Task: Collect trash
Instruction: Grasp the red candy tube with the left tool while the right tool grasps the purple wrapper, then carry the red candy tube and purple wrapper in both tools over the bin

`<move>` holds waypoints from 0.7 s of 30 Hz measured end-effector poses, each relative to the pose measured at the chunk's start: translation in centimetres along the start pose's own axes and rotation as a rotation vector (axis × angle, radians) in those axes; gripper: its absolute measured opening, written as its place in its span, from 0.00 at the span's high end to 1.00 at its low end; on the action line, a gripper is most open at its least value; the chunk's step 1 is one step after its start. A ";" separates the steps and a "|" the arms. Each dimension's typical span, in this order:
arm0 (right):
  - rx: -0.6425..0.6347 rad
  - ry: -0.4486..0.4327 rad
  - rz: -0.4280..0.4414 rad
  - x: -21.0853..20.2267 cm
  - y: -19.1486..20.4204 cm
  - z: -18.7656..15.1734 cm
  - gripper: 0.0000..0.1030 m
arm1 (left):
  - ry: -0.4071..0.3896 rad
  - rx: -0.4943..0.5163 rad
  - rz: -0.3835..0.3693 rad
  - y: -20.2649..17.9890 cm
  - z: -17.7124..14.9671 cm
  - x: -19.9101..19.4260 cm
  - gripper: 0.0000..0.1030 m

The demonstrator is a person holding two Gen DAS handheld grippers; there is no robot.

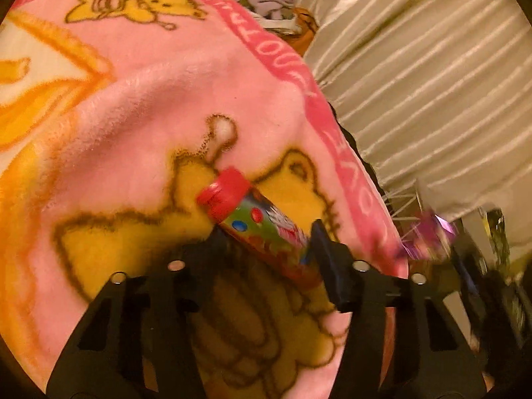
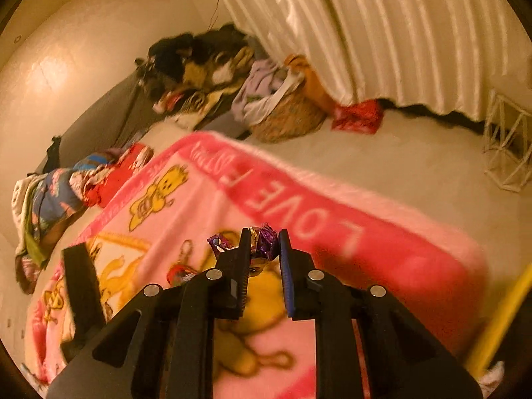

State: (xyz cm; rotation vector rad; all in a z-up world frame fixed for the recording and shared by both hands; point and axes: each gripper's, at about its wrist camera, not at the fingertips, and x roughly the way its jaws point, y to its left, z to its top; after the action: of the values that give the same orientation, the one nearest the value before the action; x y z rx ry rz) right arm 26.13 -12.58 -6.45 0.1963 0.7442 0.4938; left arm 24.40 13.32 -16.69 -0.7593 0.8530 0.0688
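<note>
My left gripper [image 1: 266, 236] is shut on a colourful candy tube with a red cap [image 1: 256, 219], held tilted just above a pink teddy-bear blanket [image 1: 149, 99]. My right gripper [image 2: 264, 246] is shut on a crumpled purple and gold foil wrapper [image 2: 266, 242], above the same blanket [image 2: 332, 242]. The wrapper also shows blurred in the left wrist view [image 1: 429, 232] at the right. The tube's red cap shows in the right wrist view [image 2: 179, 272], and the left gripper's finger [image 2: 81, 292] stands at the left.
A wicker basket [image 2: 289, 116] of clothes and a dark heap of clothes [image 2: 199, 66] lie by the pale curtain [image 2: 399, 33]. A red item [image 2: 359, 116] lies on the floor. A white wire stand [image 2: 508, 143] is at right. Folded clothes [image 2: 66, 196] lie at left.
</note>
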 end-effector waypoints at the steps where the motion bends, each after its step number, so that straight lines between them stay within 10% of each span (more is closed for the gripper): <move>1: 0.003 -0.013 -0.008 -0.9 -0.5 -0.3 0.84 | 0.003 -0.014 -0.007 0.0 0.2 0.2 0.62; 21: 0.127 -0.154 -0.213 -13.9 -9.6 -5.7 0.84 | -0.035 0.387 -0.141 -12.3 -7.4 -5.1 0.76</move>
State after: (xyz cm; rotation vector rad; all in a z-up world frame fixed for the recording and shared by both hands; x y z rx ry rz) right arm 16.88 -27.85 -5.53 0.2676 0.6372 0.2258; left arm 20.35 0.75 -9.12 -0.4506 0.7484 -0.2033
